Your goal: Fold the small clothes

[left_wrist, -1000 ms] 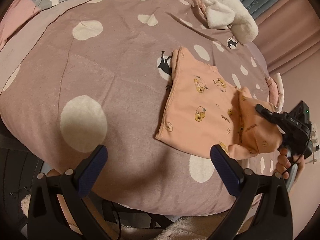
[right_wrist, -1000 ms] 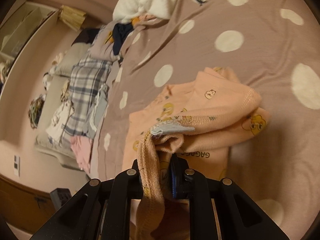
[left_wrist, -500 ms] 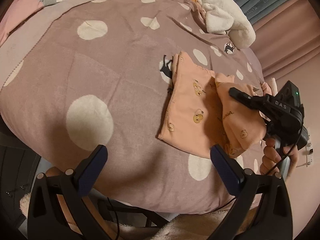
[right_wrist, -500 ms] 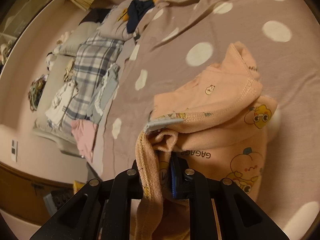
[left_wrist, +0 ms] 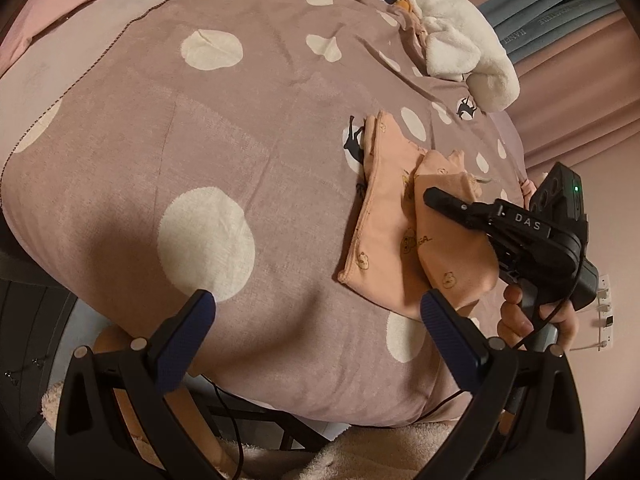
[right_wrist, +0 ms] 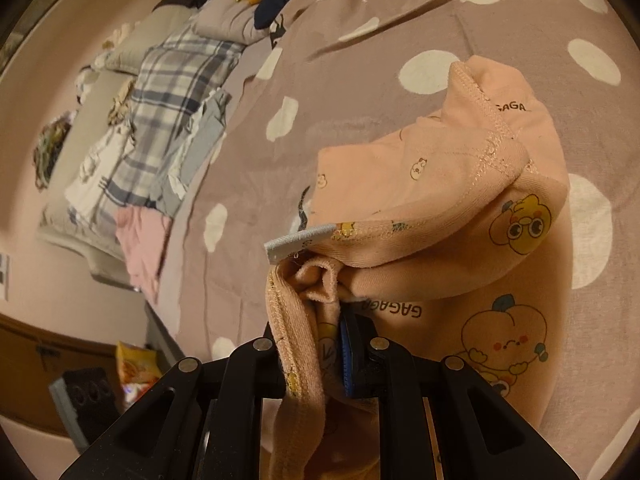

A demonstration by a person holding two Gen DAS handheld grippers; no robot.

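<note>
At the bottom of the left wrist view, the left gripper (left_wrist: 316,316) stands wide with nothing between its blue pads. Right of centre, the right gripper (right_wrist: 316,344) is clamped on a bunched edge of the peach garment (left_wrist: 384,232), its raised half doubled over the flat part on the dotted bedspread (left_wrist: 224,152). A white fleece (left_wrist: 456,48) lies at the upper right.

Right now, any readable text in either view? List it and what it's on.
"DAS": on the right gripper, left wrist view.
"GAGA": printed on the peach garment, by its stitched hem and again, upside down, near the jaws.
Lettering on the grey curtain: too blurred to read.
Grey garment tag: no readable text.
</note>
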